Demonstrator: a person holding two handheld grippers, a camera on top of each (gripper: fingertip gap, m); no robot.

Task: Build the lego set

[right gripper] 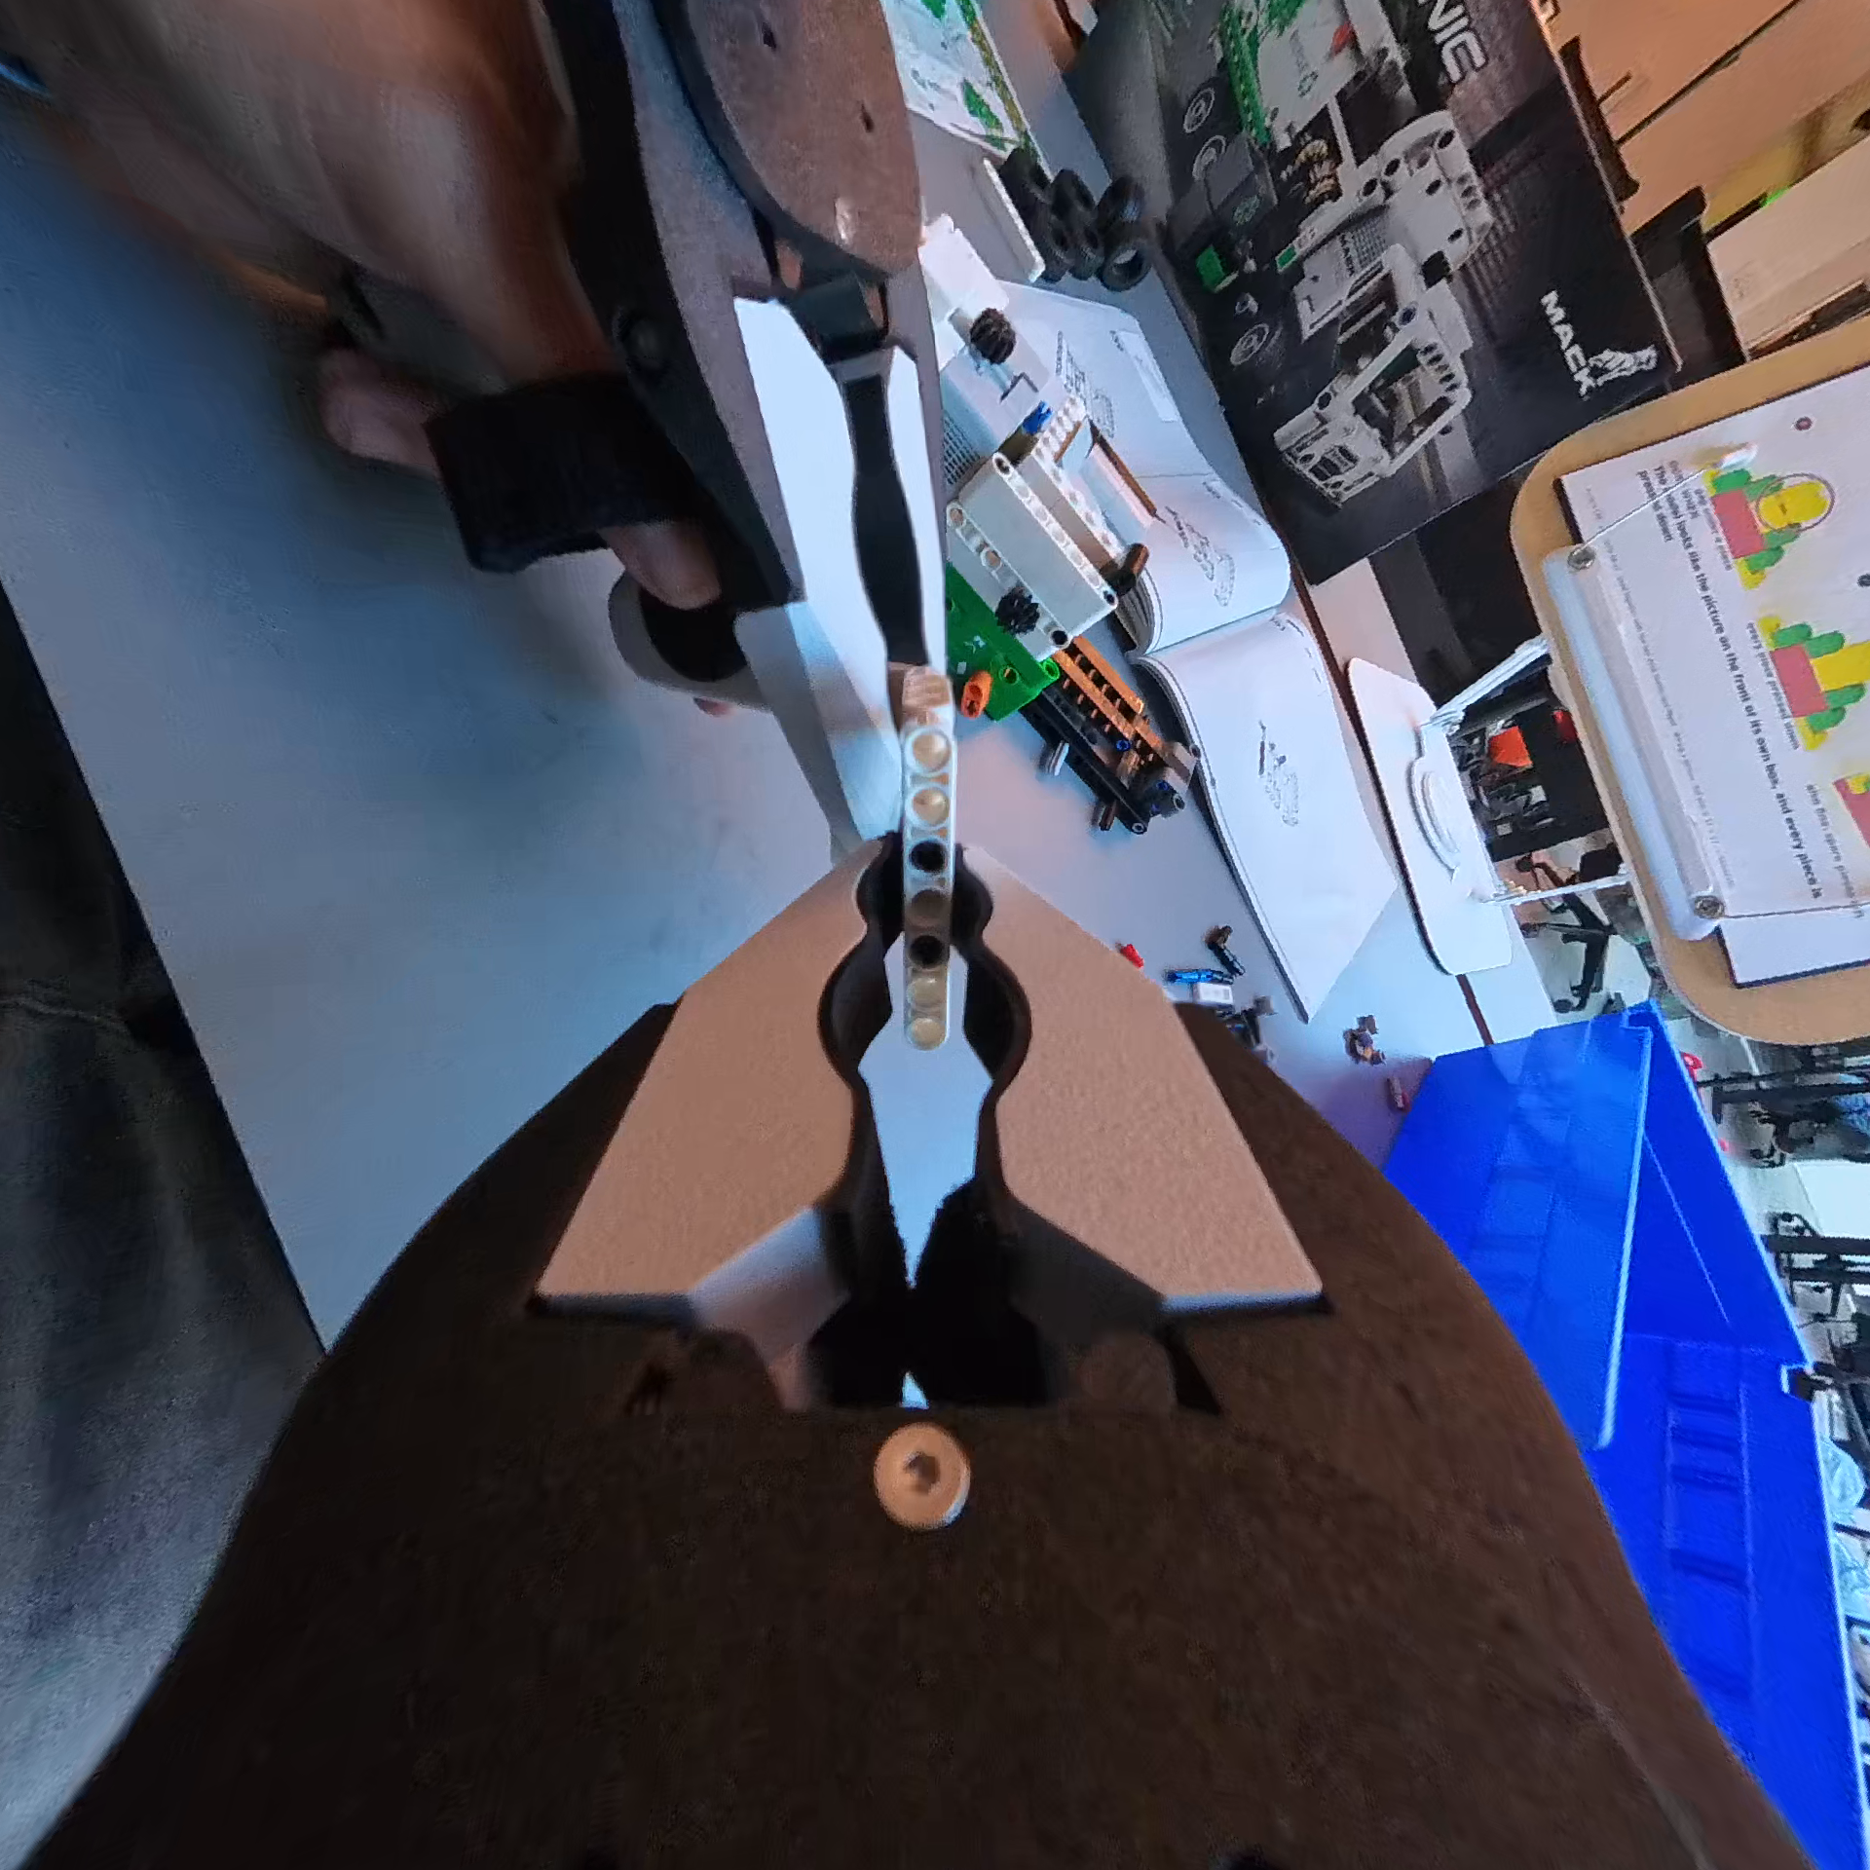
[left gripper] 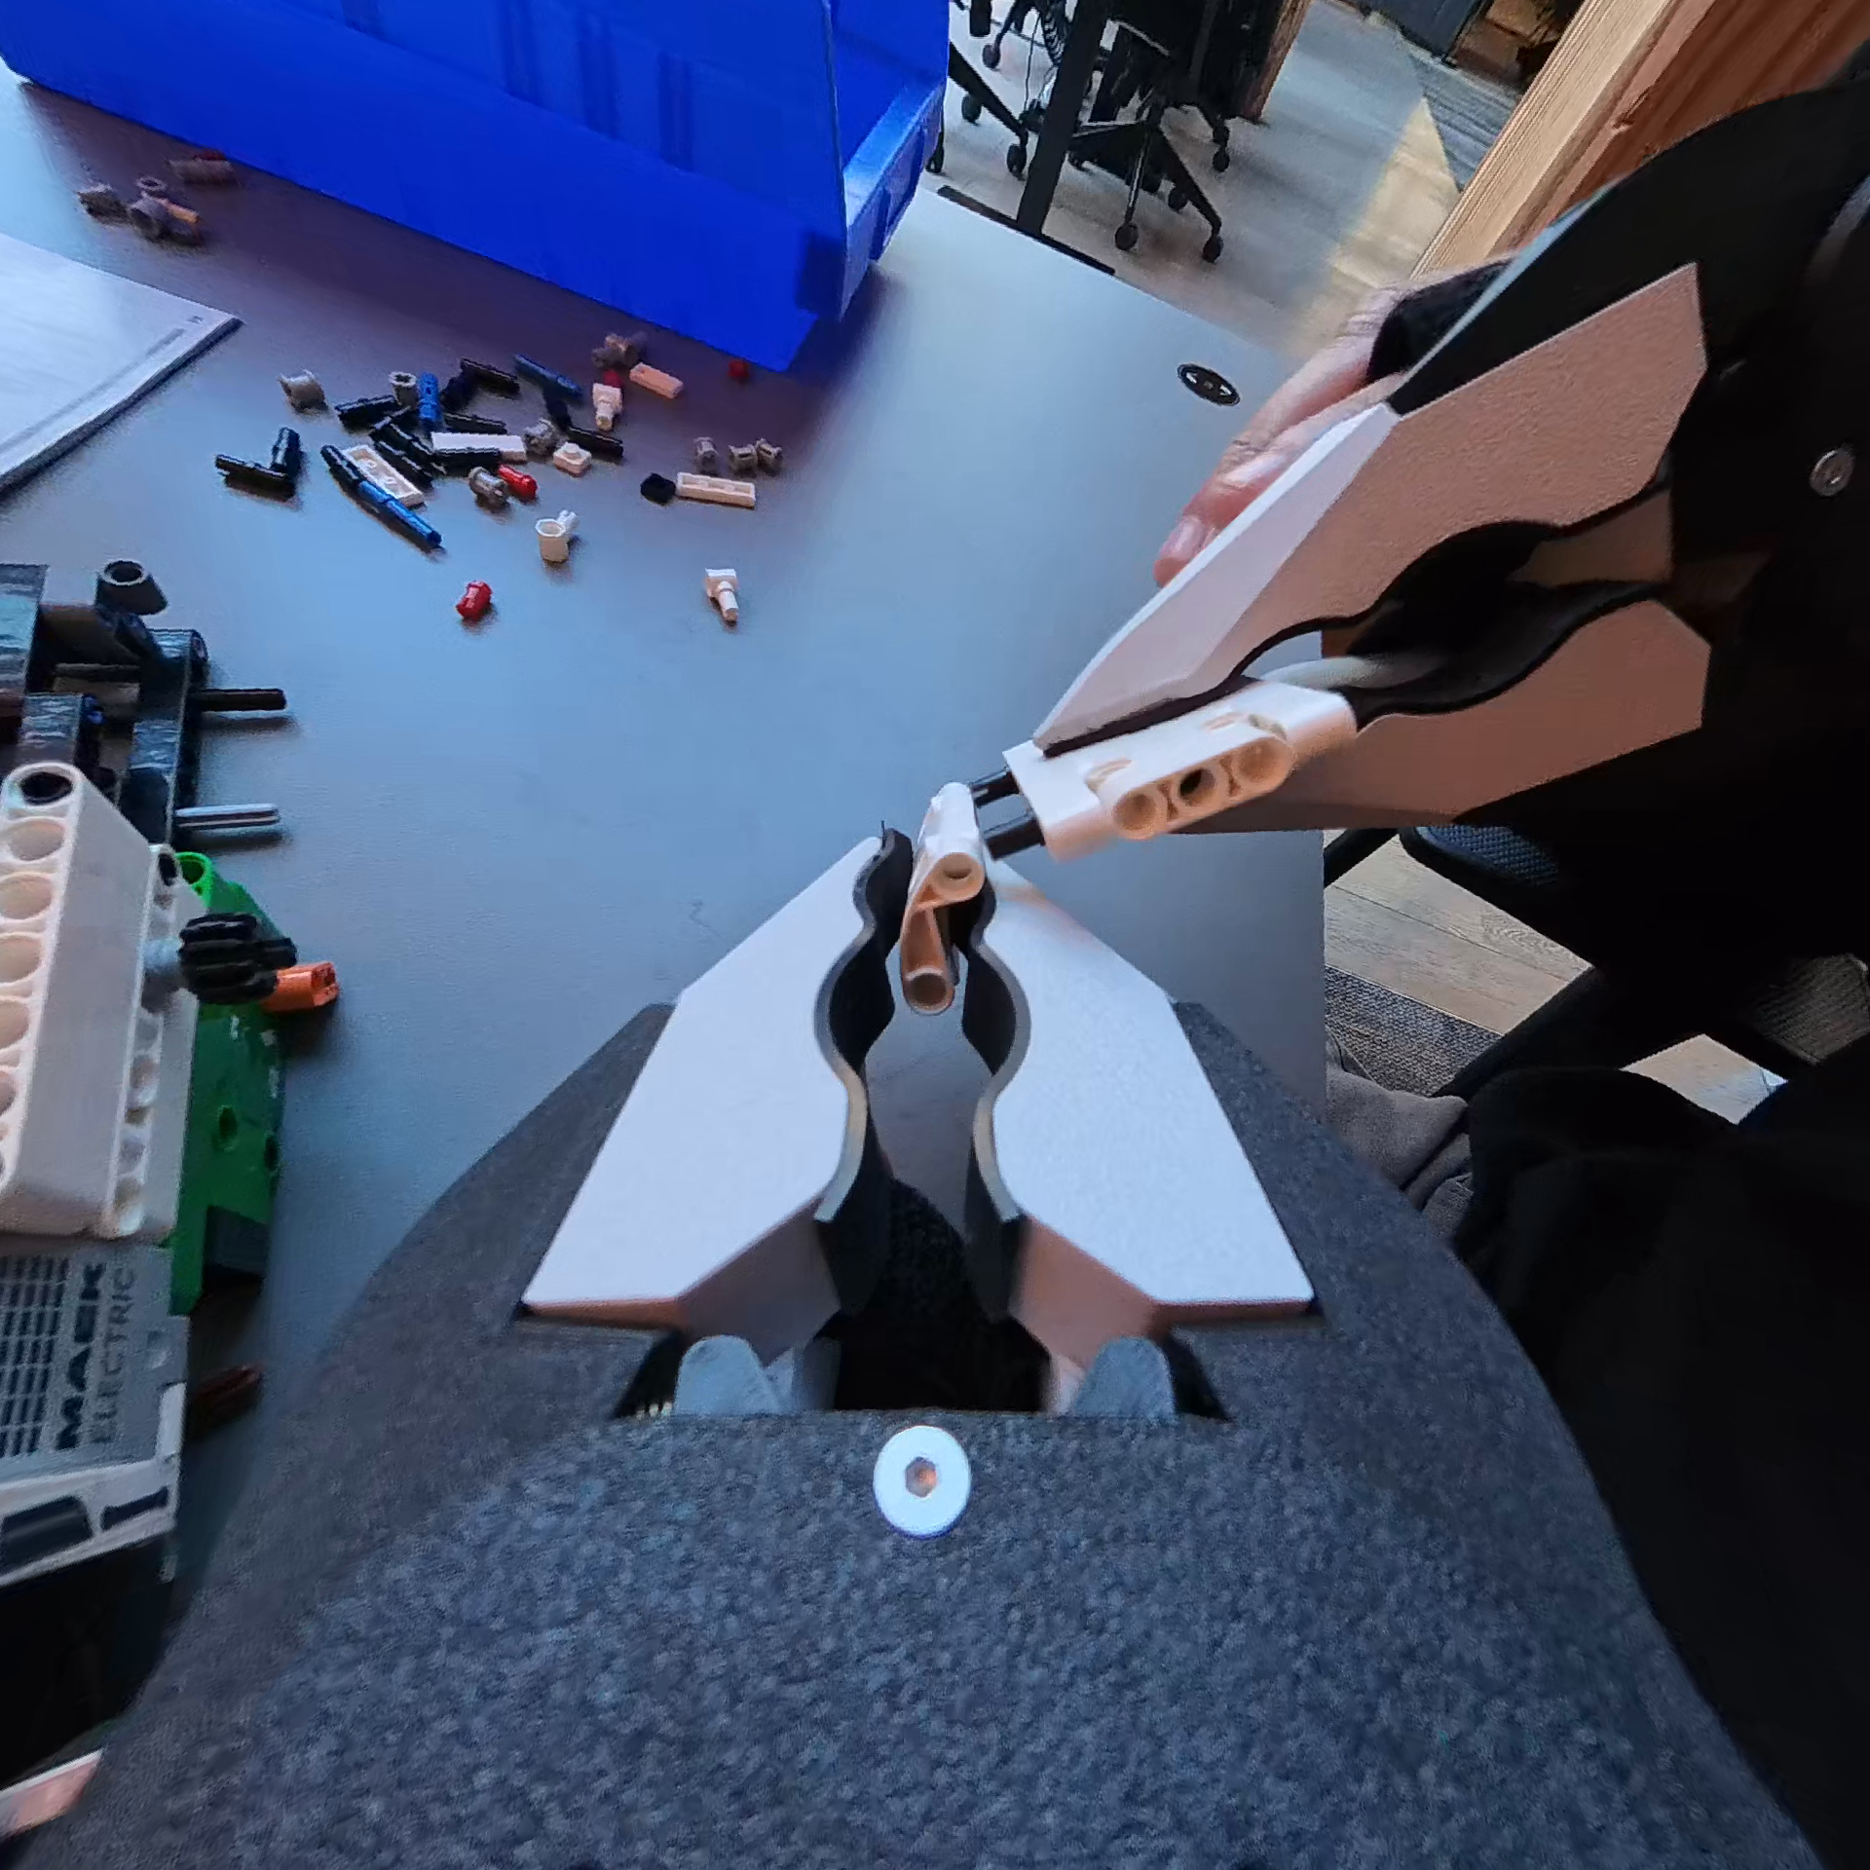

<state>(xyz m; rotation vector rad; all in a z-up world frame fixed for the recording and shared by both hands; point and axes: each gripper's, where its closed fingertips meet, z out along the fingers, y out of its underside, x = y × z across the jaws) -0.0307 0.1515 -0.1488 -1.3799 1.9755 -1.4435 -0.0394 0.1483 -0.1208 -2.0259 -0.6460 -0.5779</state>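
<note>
In the left wrist view my left gripper (left gripper: 936,860) is shut on a small white connector piece (left gripper: 936,911), held upright above the grey table. My right gripper (left gripper: 1073,779) comes in from the right, shut on a white beam (left gripper: 1174,784) with two black pins (left gripper: 997,810) sticking out. The pins touch the connector's top end. In the right wrist view my right gripper (right gripper: 923,860) grips the holed white beam (right gripper: 926,799) edge-on. The left gripper (right gripper: 911,668), with a hand on it, meets the beam's far end from above.
A partly built white, green and black truck model (left gripper: 91,1012) lies at the left, also in the right wrist view (right gripper: 1032,546). Loose small pieces (left gripper: 486,445) are scattered beyond, before a blue bin (left gripper: 607,152). An open instruction booklet (right gripper: 1265,769) and the set's box (right gripper: 1396,253) lie behind. The table edge (left gripper: 1321,961) is at the right. Only a small space, under 4 cm, lies between the two pairs of fingers.
</note>
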